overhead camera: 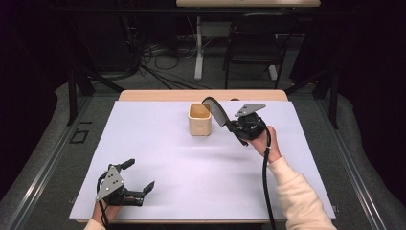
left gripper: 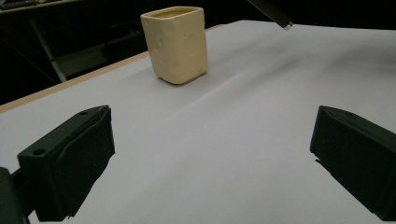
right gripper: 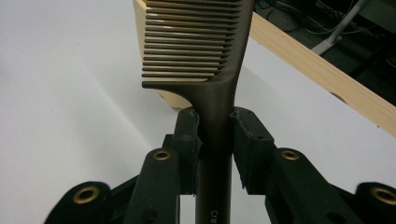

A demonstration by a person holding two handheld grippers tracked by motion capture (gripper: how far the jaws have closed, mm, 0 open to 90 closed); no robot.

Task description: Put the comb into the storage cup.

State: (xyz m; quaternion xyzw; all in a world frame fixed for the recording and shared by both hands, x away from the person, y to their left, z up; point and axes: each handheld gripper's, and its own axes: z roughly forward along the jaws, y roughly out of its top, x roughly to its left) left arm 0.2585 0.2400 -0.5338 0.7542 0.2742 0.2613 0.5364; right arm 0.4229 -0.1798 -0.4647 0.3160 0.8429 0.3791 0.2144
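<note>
1. The right gripper [right gripper: 215, 128] pinches a dark comb [right gripper: 196, 42] by its handle, just below the toothed section; the fingers [right gripper: 189, 140] press on both sides of the shaft. Gripping near the teeth probably keeps the long comb from swinging as it is carried.

2. In the high view the comb [overhead camera: 216, 111] rises from the right gripper [overhead camera: 233, 125] and leans toward the cream square cup [overhead camera: 199, 120], its far end above the cup's rim or just beside it. That tilt suits dropping the comb into the cup end first, which looks like the step in hand.

3. The cup stands upright on the white sheet covering the counter [overhead camera: 158, 158], near the far edge. It sits apart from anything else, so the approach from the right is unobstructed.

4. The left gripper [overhead camera: 139, 176] rests low at the near left corner of the sheet, well apart from the cup. Its fingers [left gripper: 70, 161] are spread wide with nothing between them, and it points toward the cup [left gripper: 177, 44], perhaps ready to steady it.

5. The cup looks light, so a comb leaning on its rim could tip it.
</note>
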